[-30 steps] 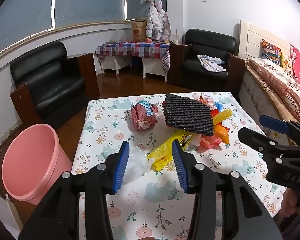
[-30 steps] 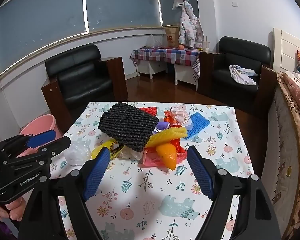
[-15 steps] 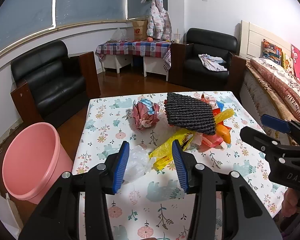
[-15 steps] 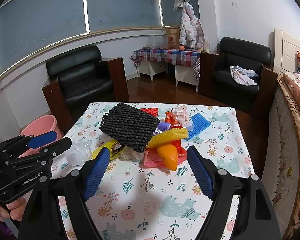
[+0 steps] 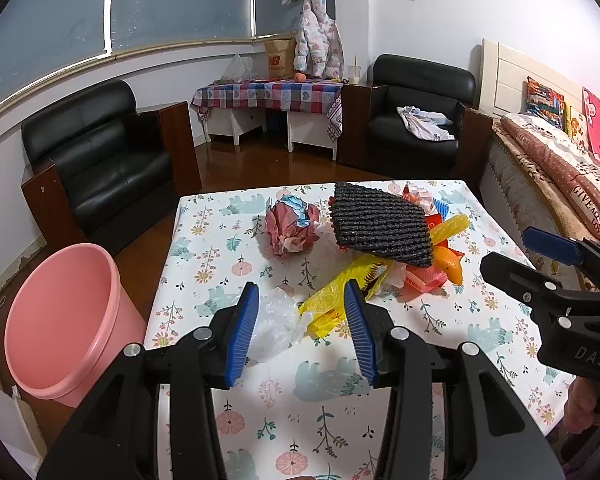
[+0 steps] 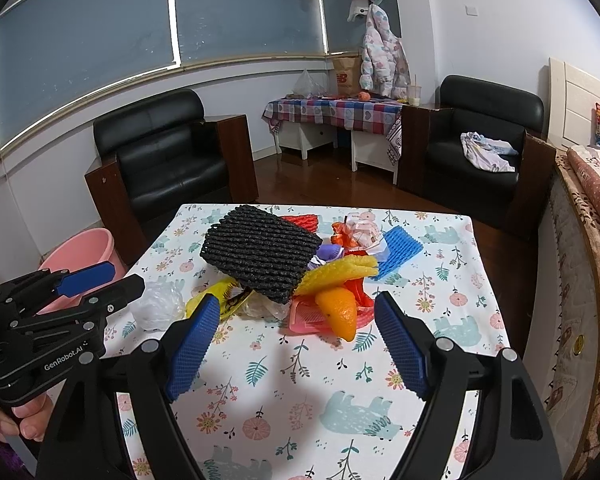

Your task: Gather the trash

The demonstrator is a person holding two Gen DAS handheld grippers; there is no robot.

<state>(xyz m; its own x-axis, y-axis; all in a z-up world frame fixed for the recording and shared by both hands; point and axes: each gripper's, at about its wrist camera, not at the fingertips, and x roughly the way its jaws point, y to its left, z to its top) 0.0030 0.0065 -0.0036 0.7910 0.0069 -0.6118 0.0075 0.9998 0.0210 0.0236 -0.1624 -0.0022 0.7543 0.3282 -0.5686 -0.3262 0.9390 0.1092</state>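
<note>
A trash pile lies mid-table: a black foam net [image 5: 380, 224] [image 6: 260, 252], a yellow wrapper [image 5: 340, 292], an orange piece [image 6: 338, 312], a blue foam net [image 6: 398, 250], a crumpled red paper ball [image 5: 292, 226] and a clear plastic bag [image 5: 274, 324] [image 6: 160, 304]. My left gripper [image 5: 302, 332] is open and empty, above the clear bag and yellow wrapper. My right gripper [image 6: 296, 340] is open and empty, just in front of the pile. A pink bucket [image 5: 60, 320] [image 6: 82, 250] stands on the floor left of the table.
The table [image 5: 220, 240] has a floral cloth. Black armchairs [image 5: 96, 152] [image 5: 416, 116] stand beyond it, with a checked side table [image 5: 268, 94] between them. A bed [image 5: 560, 168] runs along the right side.
Both grippers have stayed open and shifted only slightly; the left wrist view has drawn back a little. The trash has not moved.
</note>
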